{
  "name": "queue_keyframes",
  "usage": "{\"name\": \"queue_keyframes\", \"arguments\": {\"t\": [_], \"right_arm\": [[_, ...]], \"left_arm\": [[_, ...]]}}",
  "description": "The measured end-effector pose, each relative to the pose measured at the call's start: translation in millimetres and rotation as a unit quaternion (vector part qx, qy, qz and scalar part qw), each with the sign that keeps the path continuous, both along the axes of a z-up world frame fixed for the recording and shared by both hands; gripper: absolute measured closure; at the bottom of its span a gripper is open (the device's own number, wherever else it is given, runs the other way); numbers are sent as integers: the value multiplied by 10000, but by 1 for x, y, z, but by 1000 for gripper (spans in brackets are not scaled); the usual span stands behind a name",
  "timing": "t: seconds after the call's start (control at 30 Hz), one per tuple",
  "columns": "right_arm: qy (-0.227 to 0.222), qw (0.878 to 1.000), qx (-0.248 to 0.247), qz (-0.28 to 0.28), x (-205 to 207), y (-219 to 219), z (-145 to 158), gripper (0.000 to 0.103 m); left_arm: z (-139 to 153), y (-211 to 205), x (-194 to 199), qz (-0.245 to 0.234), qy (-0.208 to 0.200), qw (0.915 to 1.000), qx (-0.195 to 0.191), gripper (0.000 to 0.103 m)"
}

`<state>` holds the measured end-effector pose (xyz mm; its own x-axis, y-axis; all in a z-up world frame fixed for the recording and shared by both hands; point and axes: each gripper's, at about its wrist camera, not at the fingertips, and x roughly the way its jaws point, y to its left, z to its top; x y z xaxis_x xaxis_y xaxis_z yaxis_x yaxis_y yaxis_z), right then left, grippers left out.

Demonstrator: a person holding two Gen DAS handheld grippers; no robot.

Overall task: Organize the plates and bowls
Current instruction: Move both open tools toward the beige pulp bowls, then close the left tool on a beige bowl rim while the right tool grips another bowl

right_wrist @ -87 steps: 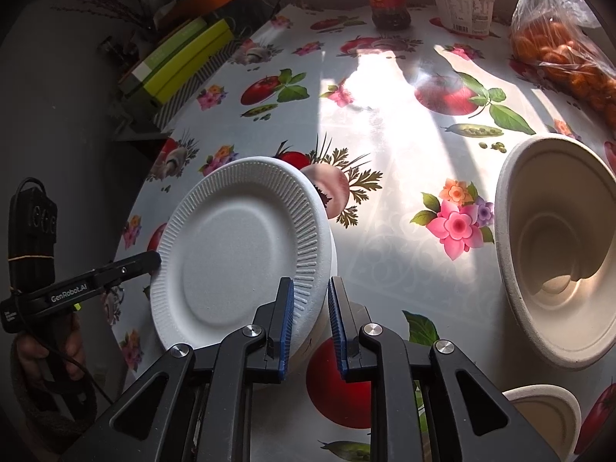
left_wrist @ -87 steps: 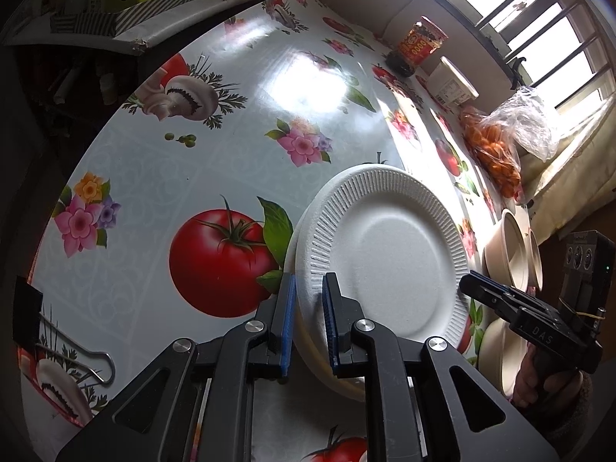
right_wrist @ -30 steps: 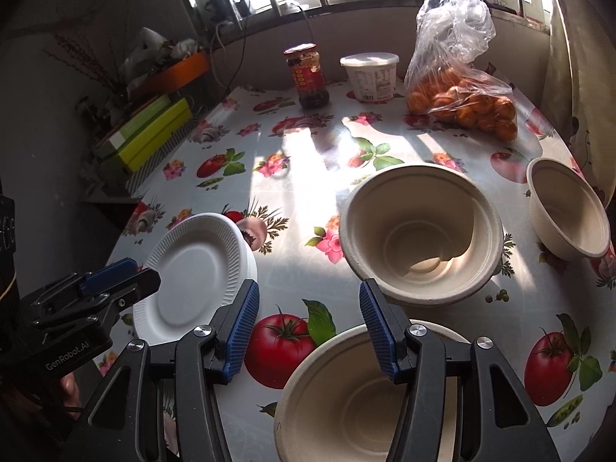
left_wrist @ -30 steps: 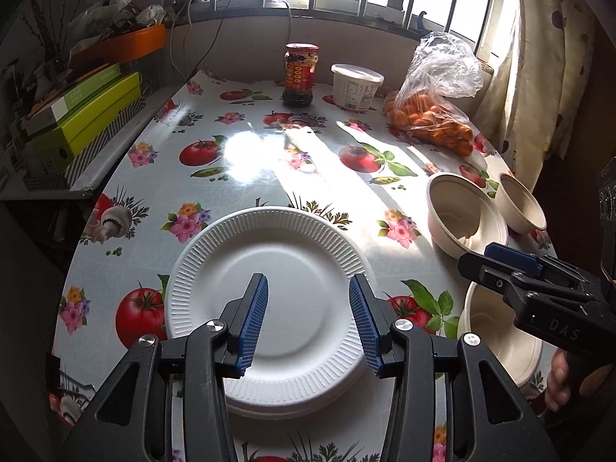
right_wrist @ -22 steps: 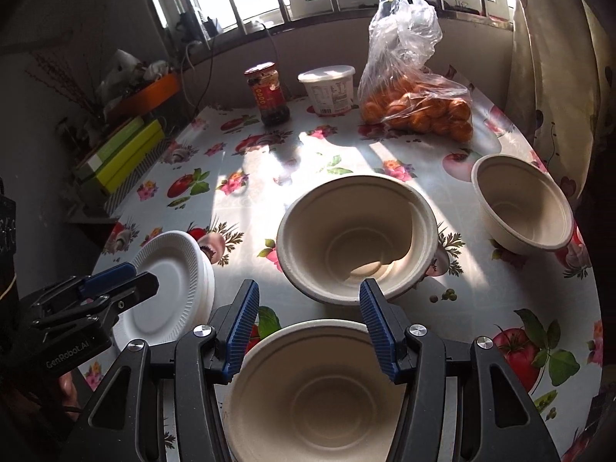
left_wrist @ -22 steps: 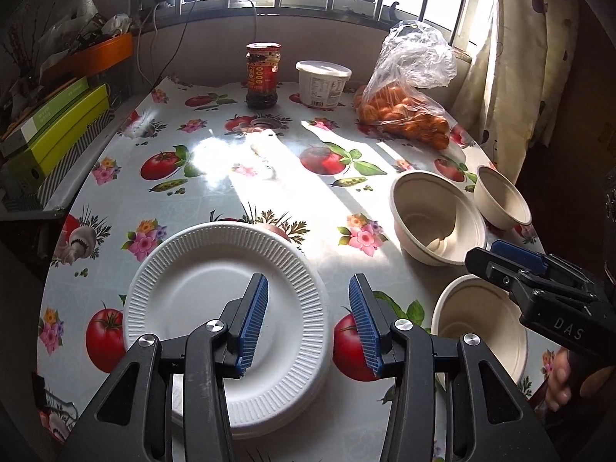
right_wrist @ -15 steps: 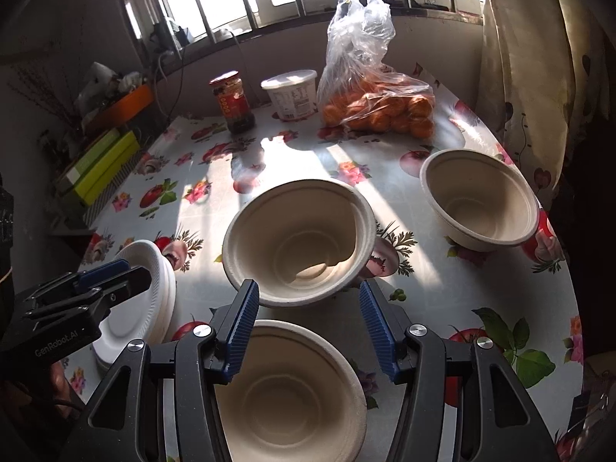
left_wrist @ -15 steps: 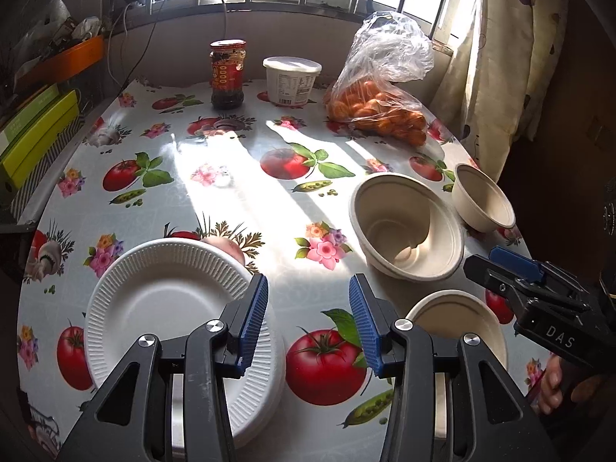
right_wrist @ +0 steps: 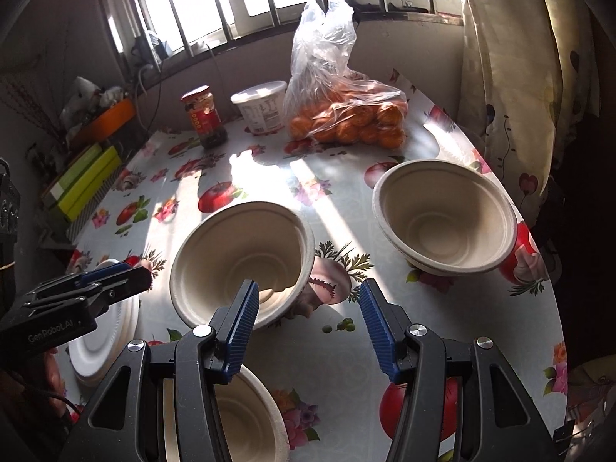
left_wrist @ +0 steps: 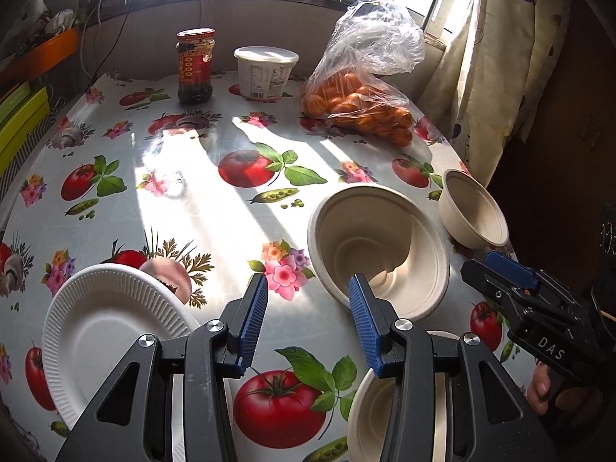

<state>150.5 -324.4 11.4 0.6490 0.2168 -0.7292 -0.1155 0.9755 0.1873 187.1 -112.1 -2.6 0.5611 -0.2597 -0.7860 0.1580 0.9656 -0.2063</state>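
Observation:
A stack of white ribbed paper plates (left_wrist: 104,331) lies at the table's left front, also seen as plates (right_wrist: 101,342) in the right wrist view. Three beige paper bowls stand upright and apart on the right: a large middle bowl (left_wrist: 379,254) (right_wrist: 240,260), a far right bowl (left_wrist: 475,211) (right_wrist: 442,221) and a near bowl (left_wrist: 365,419) (right_wrist: 246,423). My left gripper (left_wrist: 308,323) is open and empty, over the cloth between the plates and the middle bowl. My right gripper (right_wrist: 310,329) is open and empty, above the near bowl, just this side of the middle bowl.
At the back by the window stand a dark jar (left_wrist: 194,65), a white tub (left_wrist: 265,73) and a plastic bag of oranges (left_wrist: 358,107). Green boxes (right_wrist: 82,183) lie on a ledge to the left. A curtain (right_wrist: 512,77) hangs past the table's right edge.
Both grippers, earlier narrow at the top plate's rim, have opened and swung right from the plate stack toward the bowls. The plates stay on the table.

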Motion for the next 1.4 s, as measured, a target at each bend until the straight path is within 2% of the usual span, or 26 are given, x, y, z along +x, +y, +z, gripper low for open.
{"name": "queue_keyframes", "arguments": {"t": [0.23, 0.3, 0.4, 0.63, 0.7, 1.0, 1.07, 1.1, 1.4], "right_arm": [[22, 9999, 66, 114, 11, 1, -8, 49], [25, 9999, 94, 138, 13, 2, -10, 58], [82, 9997, 130, 173, 16, 3, -14, 66], [152, 9993, 245, 226, 20, 4, -19, 77], [172, 9991, 271, 262, 21, 4, -20, 83], [224, 9987, 398, 235, 23, 3, -25, 87], [219, 9986, 413, 236, 22, 3, -25, 87], [226, 9986, 405, 241, 23, 3, -25, 87], [258, 9984, 464, 195, 23, 2, -26, 87]], "left_arm": [[-9, -1, 12, 33, 142, 9997, -183, 59], [-11, -1, 15, 44, 186, 9996, -224, 64], [-14, -1, 19, 74, 232, 9995, -215, 66], [-17, -4, 22, 19, 279, 9994, -226, 71], [-19, -4, 23, 10, 304, 9992, -242, 73], [-21, -4, 25, -7, 375, 9987, -340, 73], [-22, -6, 25, -40, 365, 9988, -338, 76], [-22, -7, 25, -58, 362, 9988, -339, 80], [-24, -15, 25, -133, 395, 9986, -319, 83]]}}
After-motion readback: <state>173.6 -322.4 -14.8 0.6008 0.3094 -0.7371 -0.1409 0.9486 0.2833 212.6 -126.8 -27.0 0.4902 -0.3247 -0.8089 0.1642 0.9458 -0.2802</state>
